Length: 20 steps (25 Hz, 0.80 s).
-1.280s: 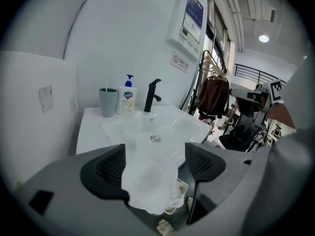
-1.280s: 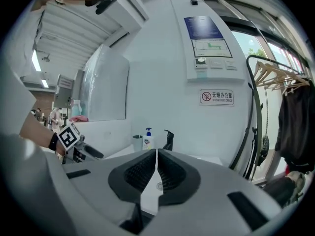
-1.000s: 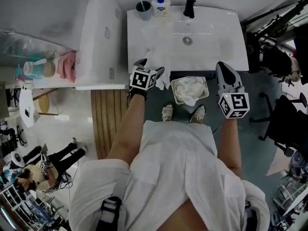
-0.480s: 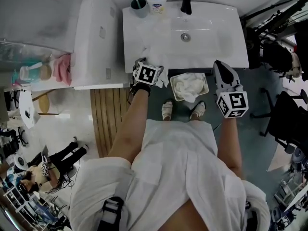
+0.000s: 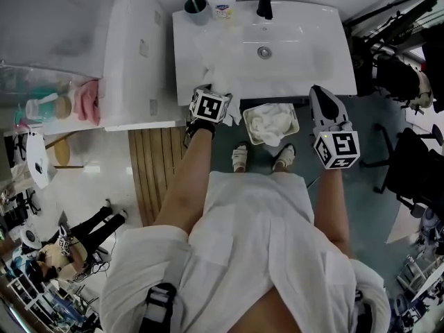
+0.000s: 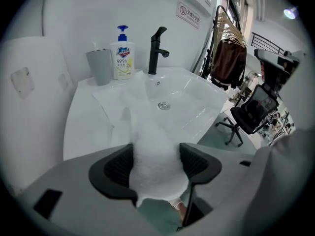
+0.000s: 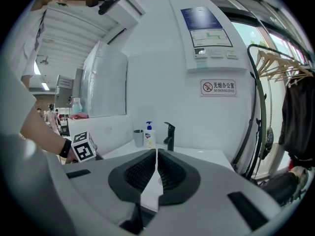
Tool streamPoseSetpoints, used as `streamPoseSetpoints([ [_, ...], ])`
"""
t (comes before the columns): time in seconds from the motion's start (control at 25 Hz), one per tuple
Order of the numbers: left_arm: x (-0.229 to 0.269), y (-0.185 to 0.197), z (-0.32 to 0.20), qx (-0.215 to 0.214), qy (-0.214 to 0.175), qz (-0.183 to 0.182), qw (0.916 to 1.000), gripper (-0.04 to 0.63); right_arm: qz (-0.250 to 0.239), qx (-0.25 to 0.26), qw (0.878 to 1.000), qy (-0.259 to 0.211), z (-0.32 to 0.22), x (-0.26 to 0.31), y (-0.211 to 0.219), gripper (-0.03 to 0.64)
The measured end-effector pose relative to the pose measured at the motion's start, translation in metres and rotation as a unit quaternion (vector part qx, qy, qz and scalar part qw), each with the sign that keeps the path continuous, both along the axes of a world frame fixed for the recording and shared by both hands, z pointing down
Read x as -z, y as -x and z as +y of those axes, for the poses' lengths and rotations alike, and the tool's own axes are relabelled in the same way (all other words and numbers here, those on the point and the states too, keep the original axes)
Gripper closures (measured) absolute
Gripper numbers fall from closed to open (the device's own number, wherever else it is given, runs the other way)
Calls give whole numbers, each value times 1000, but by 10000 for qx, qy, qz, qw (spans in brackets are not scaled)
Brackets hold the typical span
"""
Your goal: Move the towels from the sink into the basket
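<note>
A white towel (image 5: 216, 73) lies over the sink's (image 5: 309, 57) front left rim and hangs down its edge. My left gripper (image 5: 216, 100) points steeply down onto it. In the left gripper view the towel (image 6: 153, 144) fills the gap of the left gripper (image 6: 156, 156); the jaws have just been closing and both pads press its sides. The basket (image 5: 297, 121) stands on the floor below the sink with another white towel (image 5: 270, 122) in it. My right gripper (image 5: 323, 100) hovers at the basket's right, and the right gripper (image 7: 156, 157) is shut on nothing.
A black faucet (image 5: 264, 0), a soap bottle (image 5: 220, 1) and a grey cup (image 5: 196, 7) stand at the sink's back. A white cabinet (image 5: 132, 54) adjoins the sink's left. The person's feet (image 5: 241, 159) are just before the basket. An office chair (image 5: 409, 172) stands right.
The left gripper has sunk a little onto the towel at the sink's front edge and its jaws have closed in on it. The right gripper has kept still.
</note>
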<state>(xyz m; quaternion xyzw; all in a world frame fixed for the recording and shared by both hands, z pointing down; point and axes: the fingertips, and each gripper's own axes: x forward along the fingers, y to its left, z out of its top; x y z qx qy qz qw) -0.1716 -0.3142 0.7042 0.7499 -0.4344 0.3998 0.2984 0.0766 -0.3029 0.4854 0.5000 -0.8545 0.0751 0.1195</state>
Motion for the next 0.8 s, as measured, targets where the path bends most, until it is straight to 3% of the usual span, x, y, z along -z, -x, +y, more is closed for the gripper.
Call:
streamPoseSetpoints([
  [0.4,6,-6,1,-77,-6,37,10000,415,29,-144,9999,-5,4,-1,-8,586],
  [0.8,14,-7,3,72,-62,283,9996,472,16,-328,9994,-54,12,4,-15,586],
])
